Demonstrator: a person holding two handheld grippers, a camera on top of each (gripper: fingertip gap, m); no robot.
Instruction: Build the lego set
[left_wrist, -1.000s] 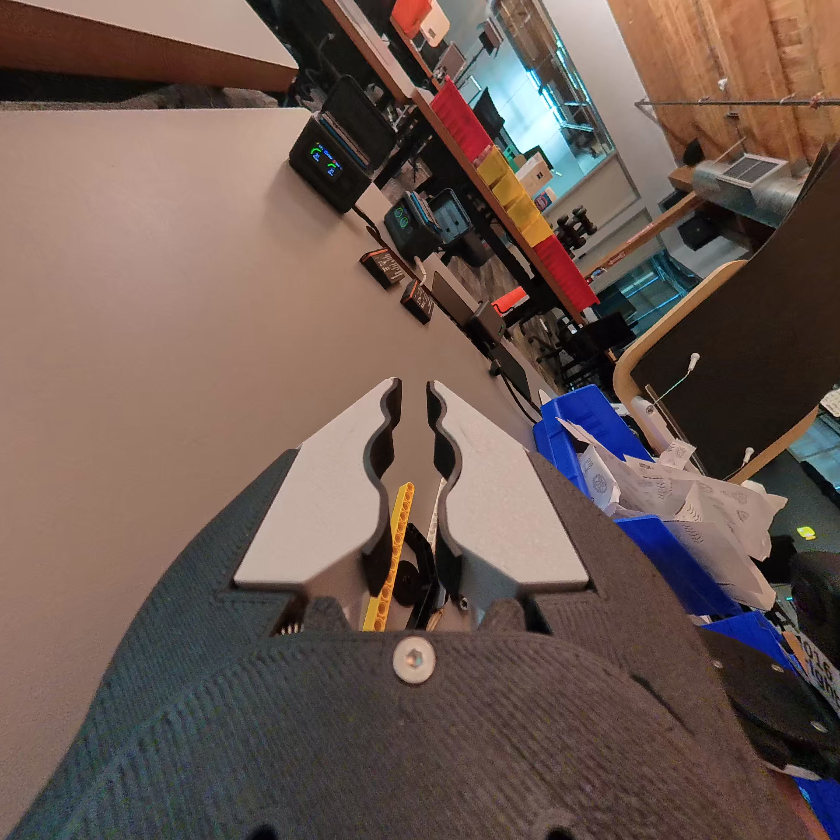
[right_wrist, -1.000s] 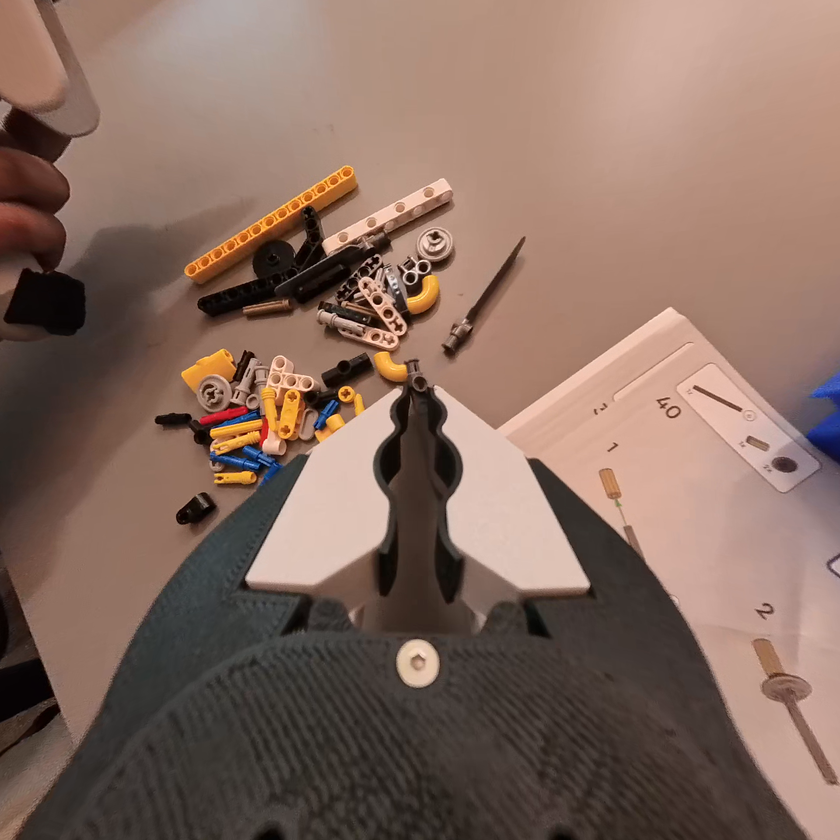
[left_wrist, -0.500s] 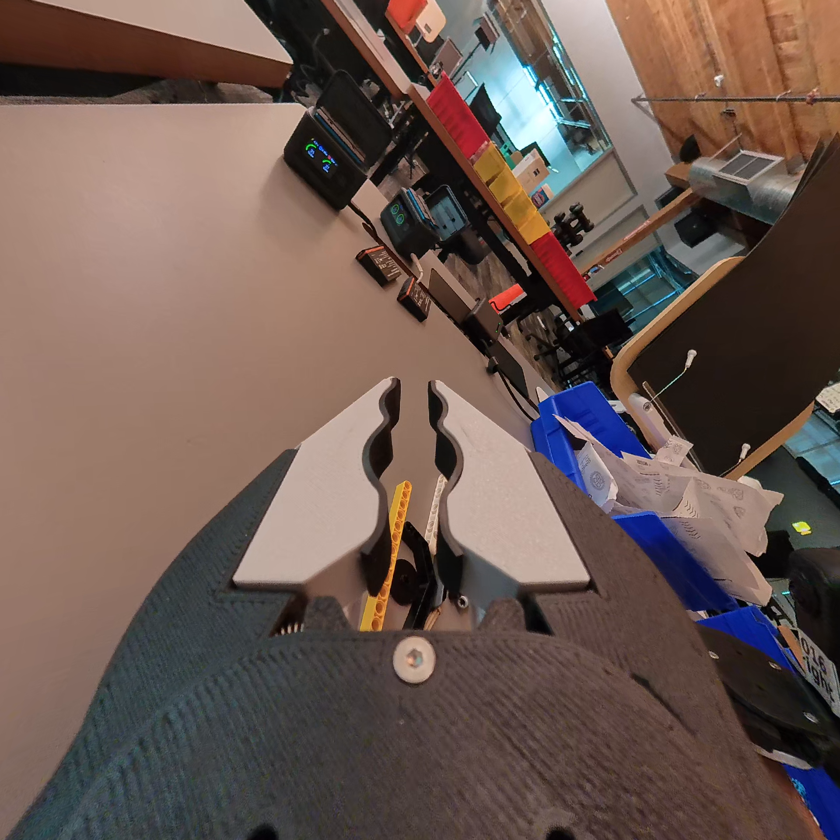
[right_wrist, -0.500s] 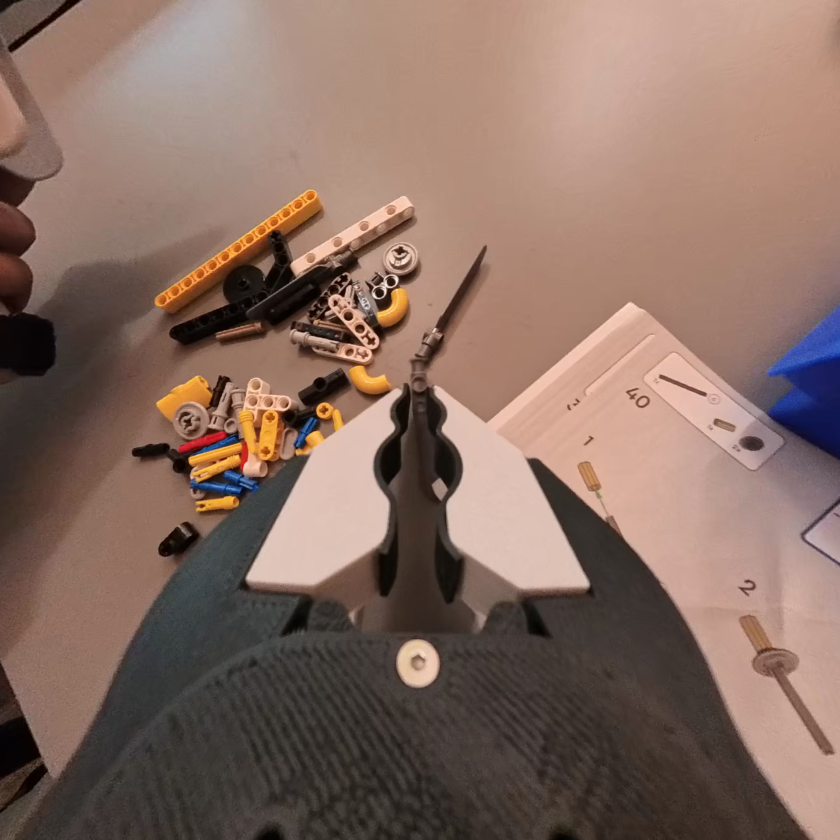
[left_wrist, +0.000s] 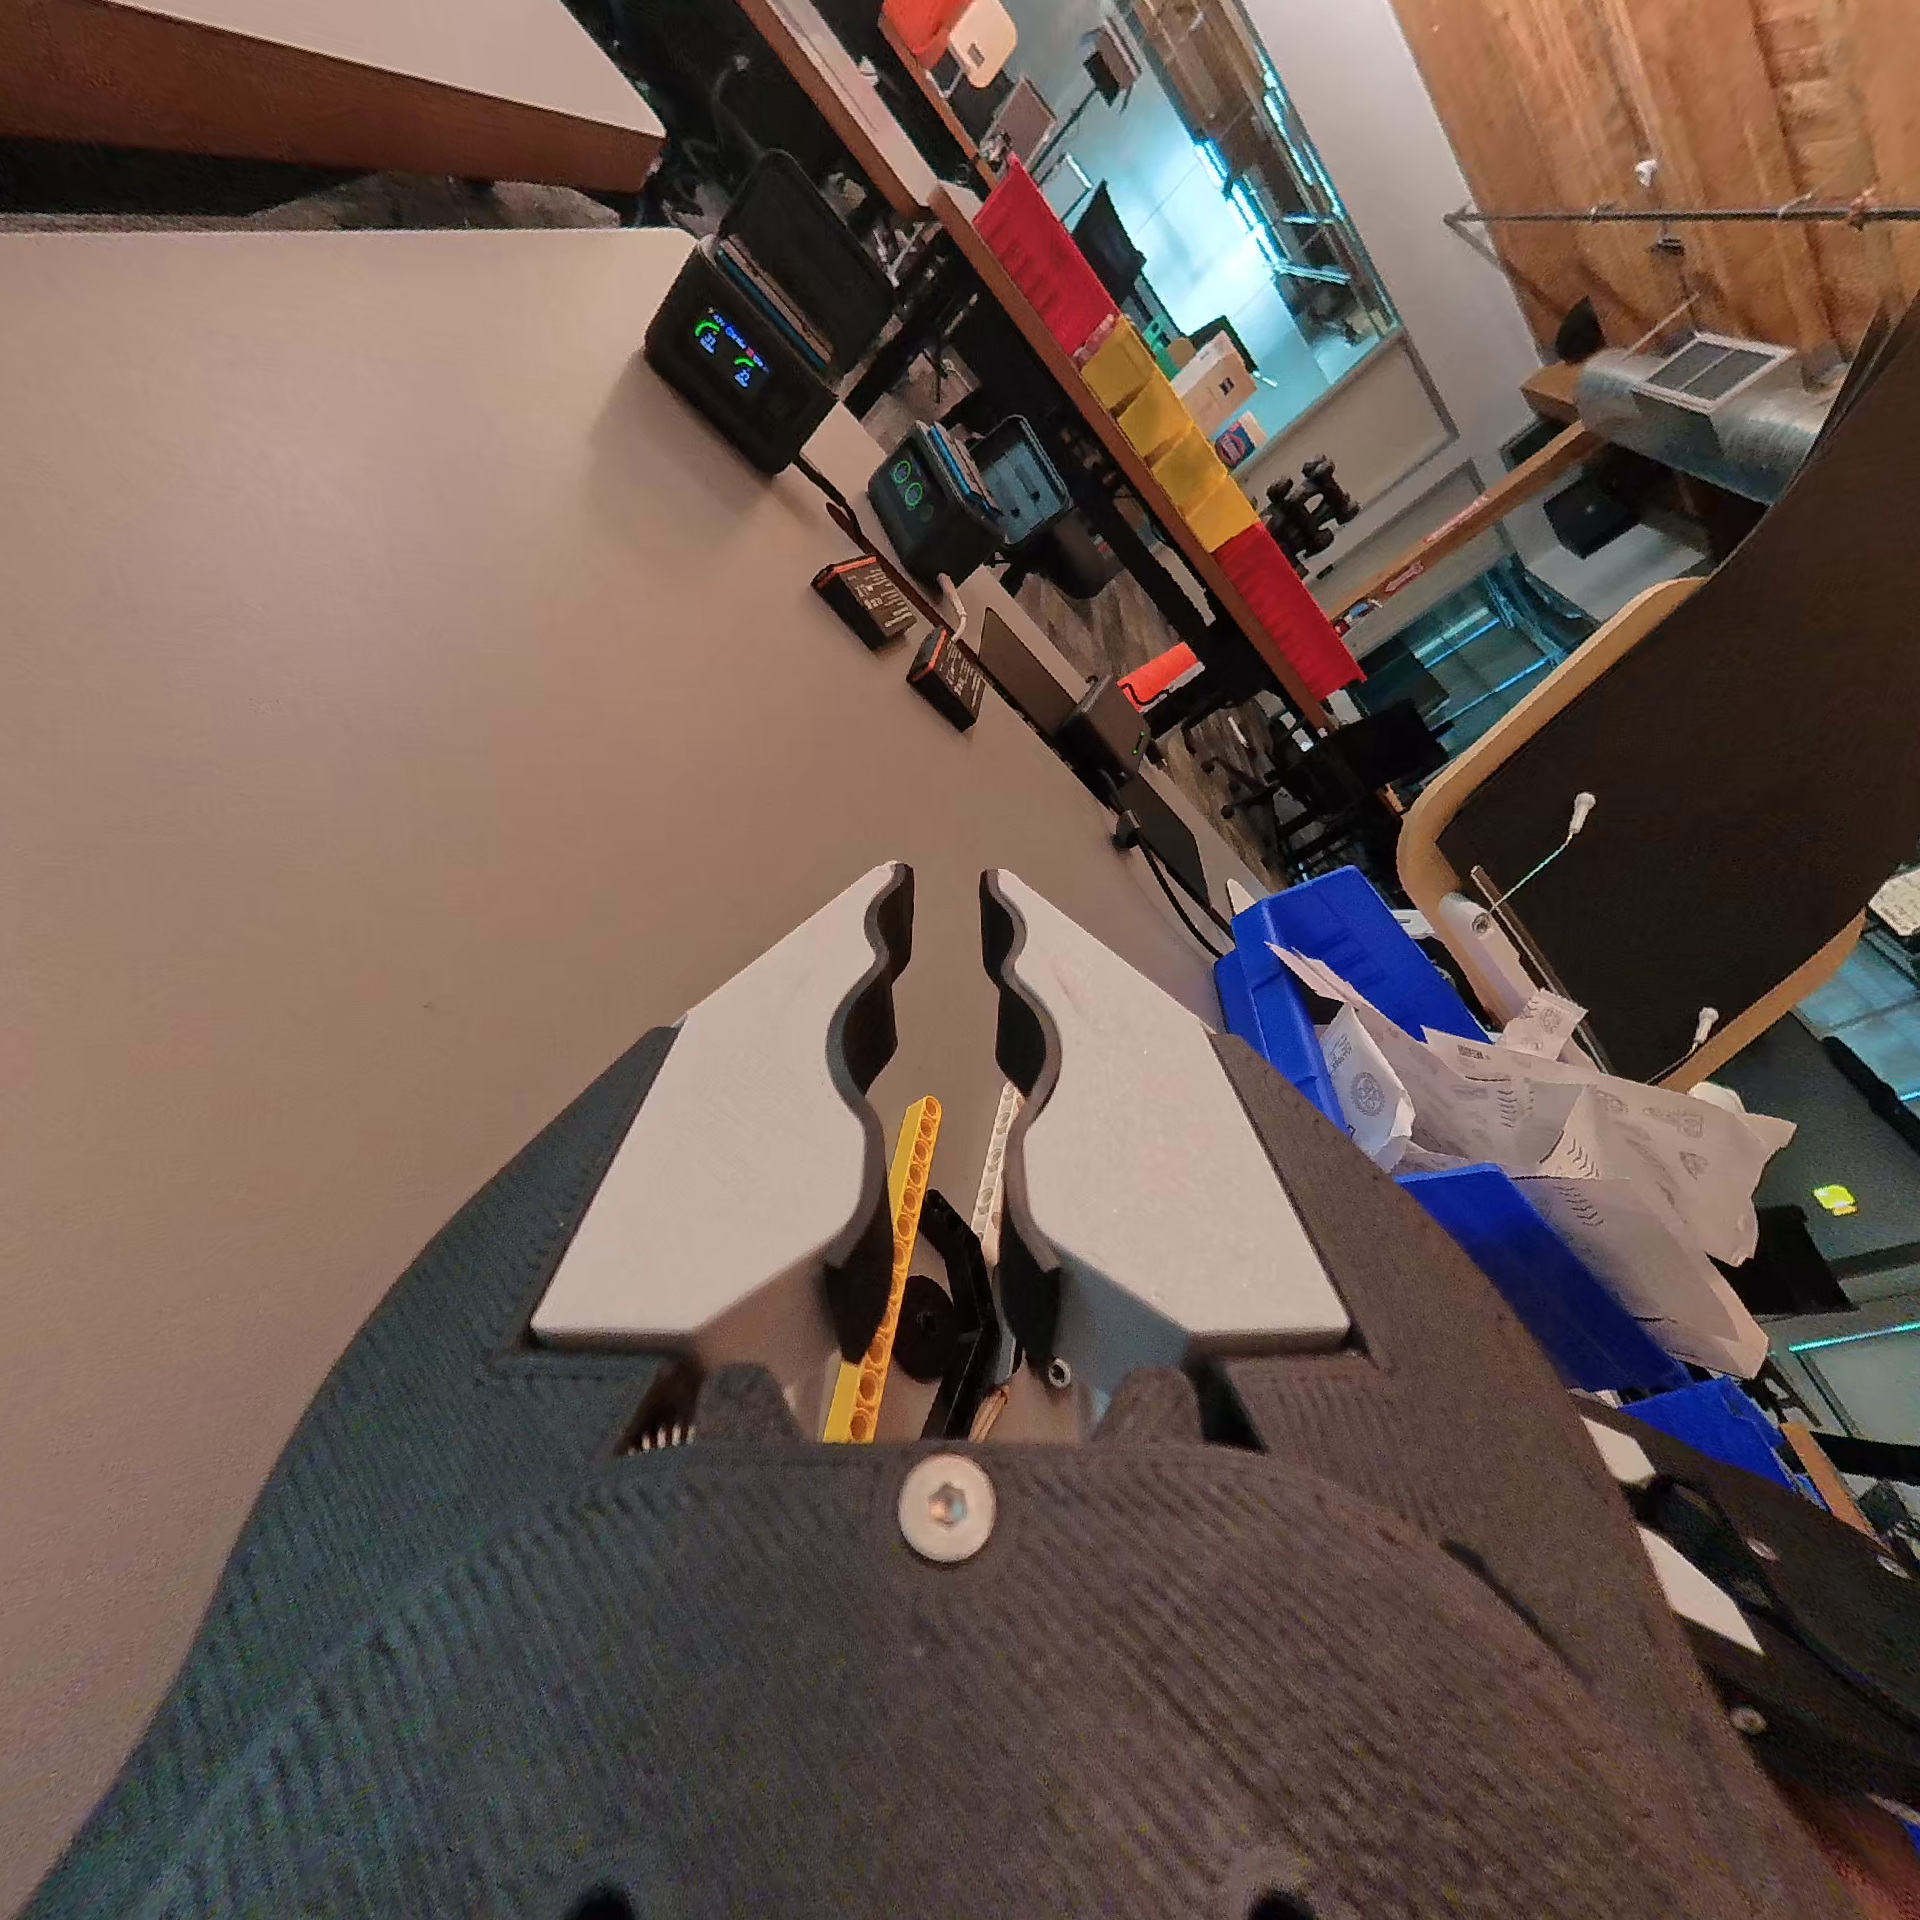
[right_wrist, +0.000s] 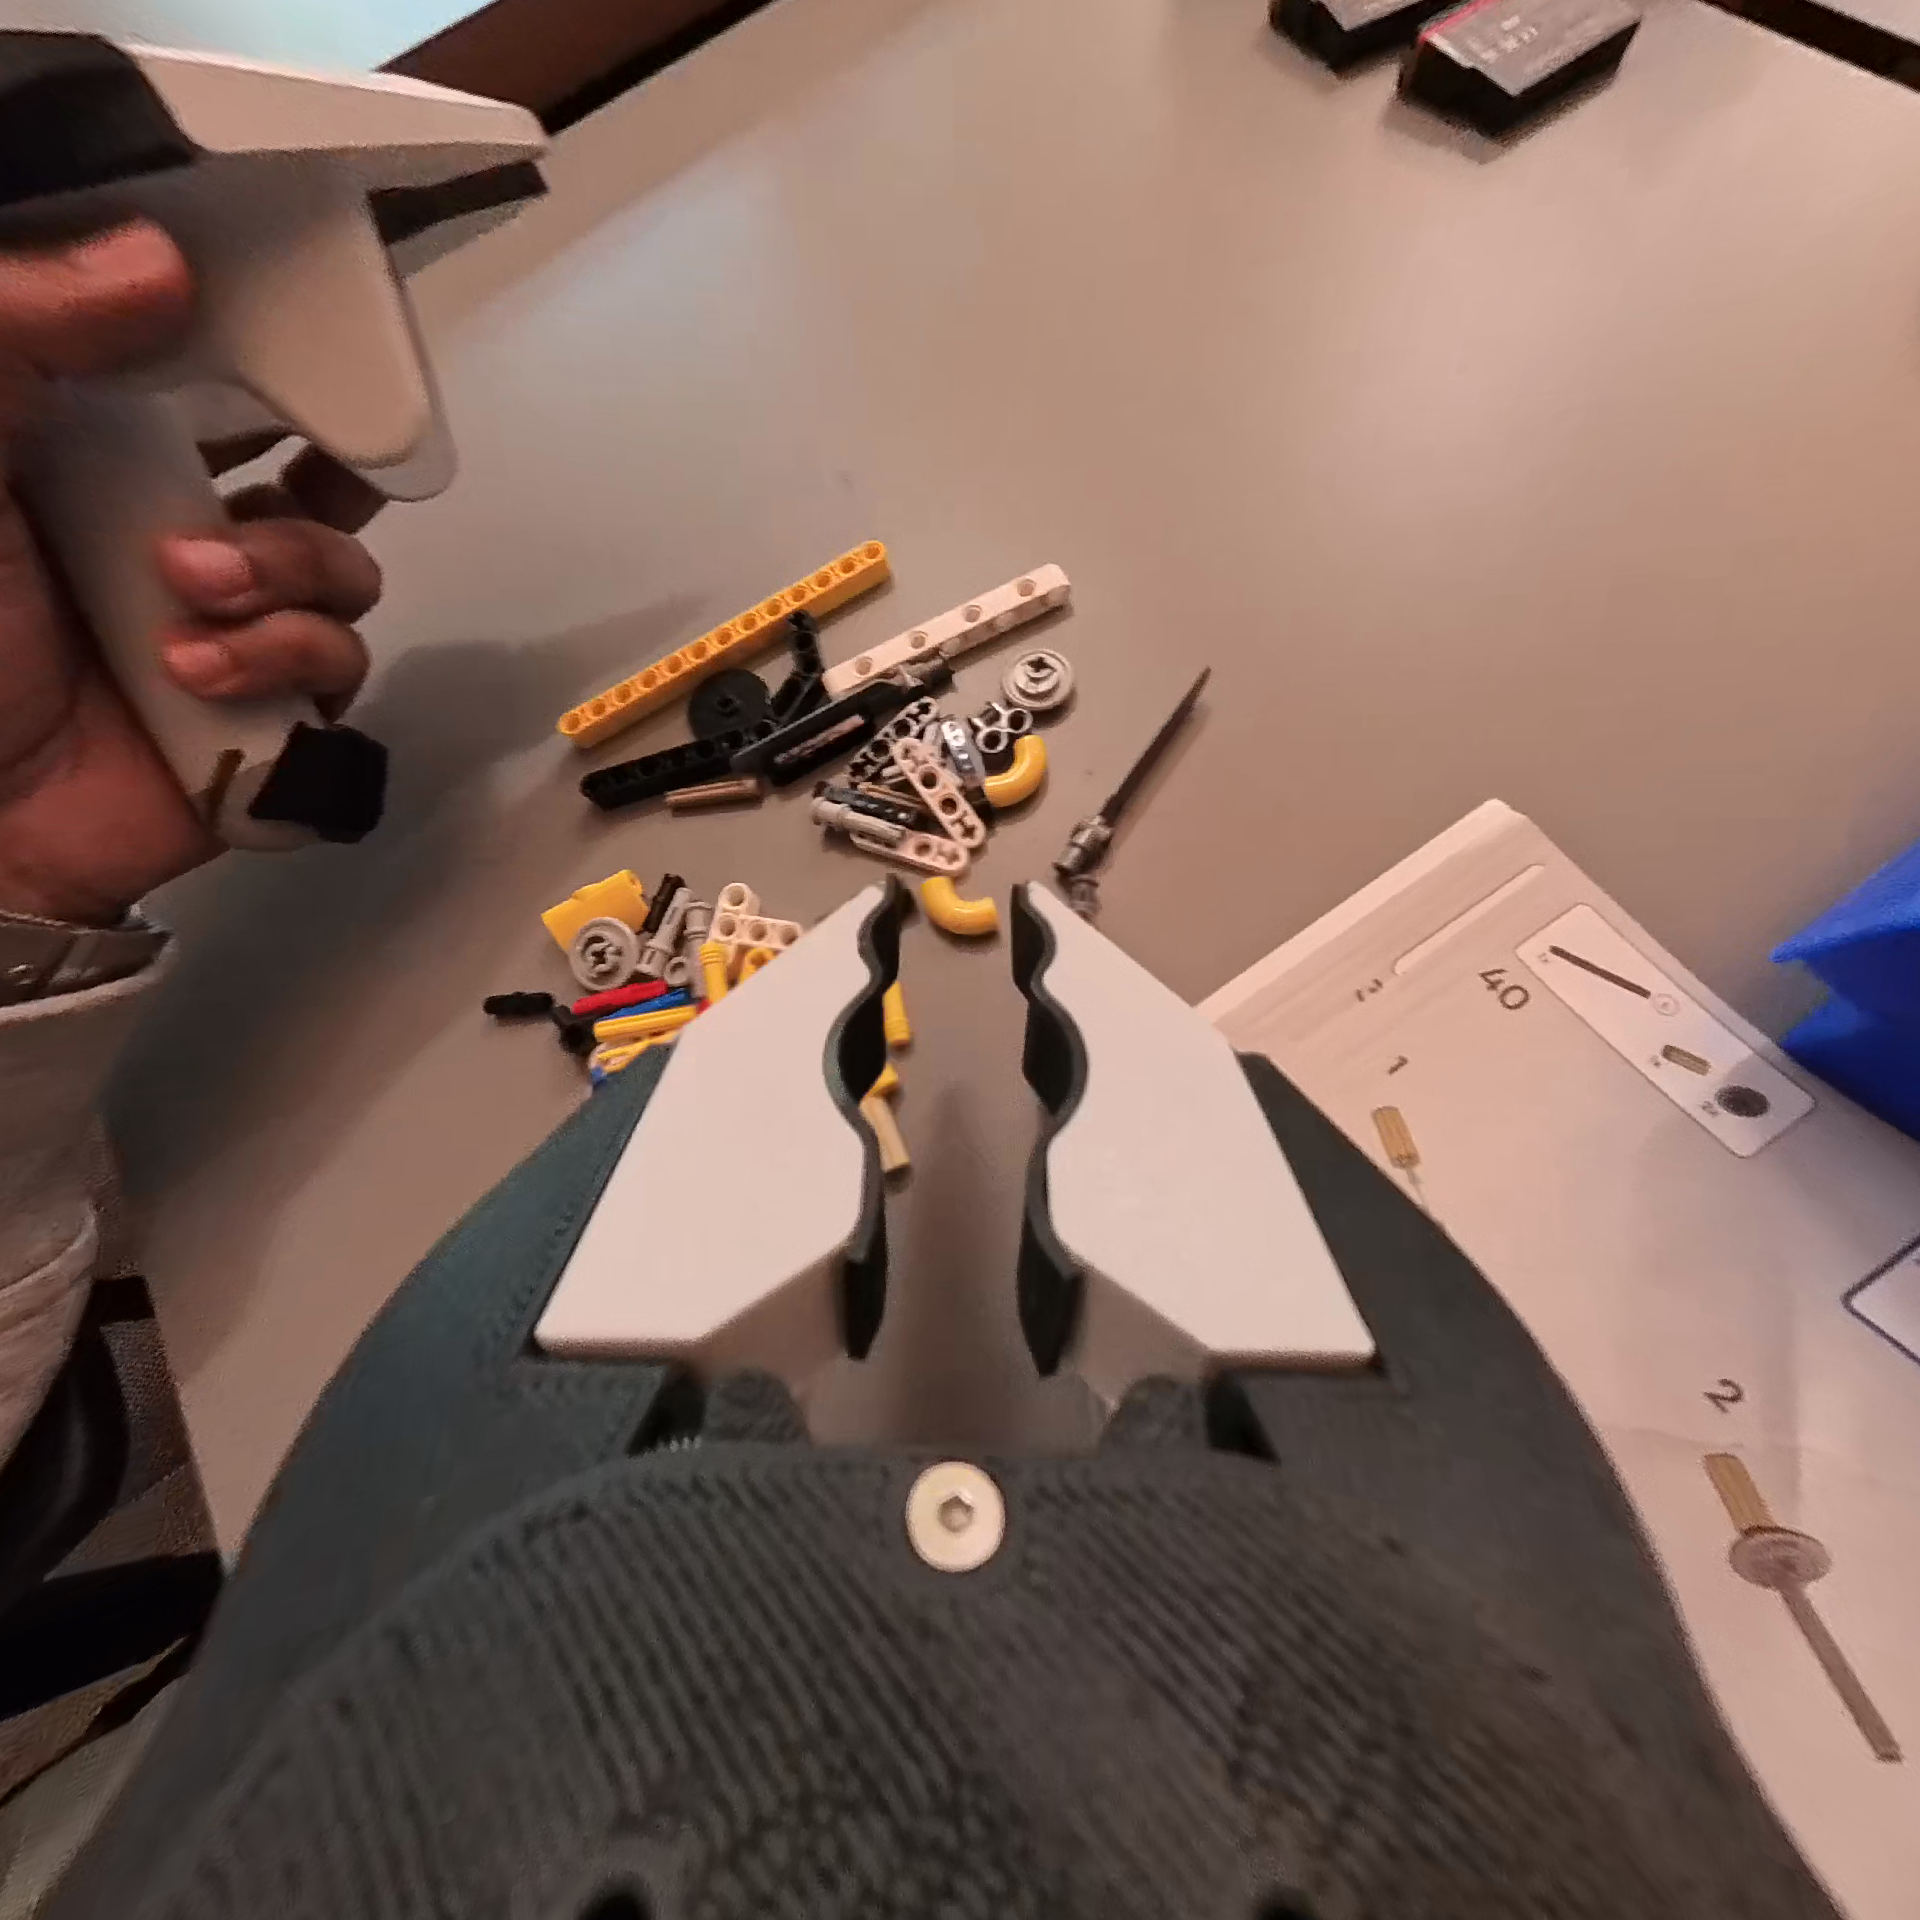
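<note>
Left wrist view. Left gripper (left_wrist: 945, 883), lower centre of frame: jaws slightly apart, a narrow gap at the tips, nothing clamped. Seen through the gap, lying on the grey table (left_wrist: 364, 675) below: yellow beam (left_wrist: 906, 1226), white beam (left_wrist: 995, 1164), black pieces (left_wrist: 951, 1309). Right of frame: blue bins (left_wrist: 1340, 997) stuffed with crumpled paper (left_wrist: 1558, 1132). Upper centre, along the table's far edge: black chargers with lit displays (left_wrist: 743, 364).

Right wrist view. Right gripper (right_wrist: 954, 896), centre of frame: jaws parted wider, empty, tips above the table and touching no piece. Curved yellow piece (right_wrist: 961, 906) sits between the tips, on the table. Just beyond: loose lego pile (right_wrist: 831, 748), including the long yellow beam (right_wrist: 727, 642), white beam (right_wrist: 956, 629), and a dark pointed rod (right_wrist: 1138, 774) to the right. Instruction booklet (right_wrist: 1558, 1143), right of frame, flat on the table. Upper left: a person's hand (right_wrist: 125, 623) gripping the other gripper's white handle (right_wrist: 260, 343).
</note>
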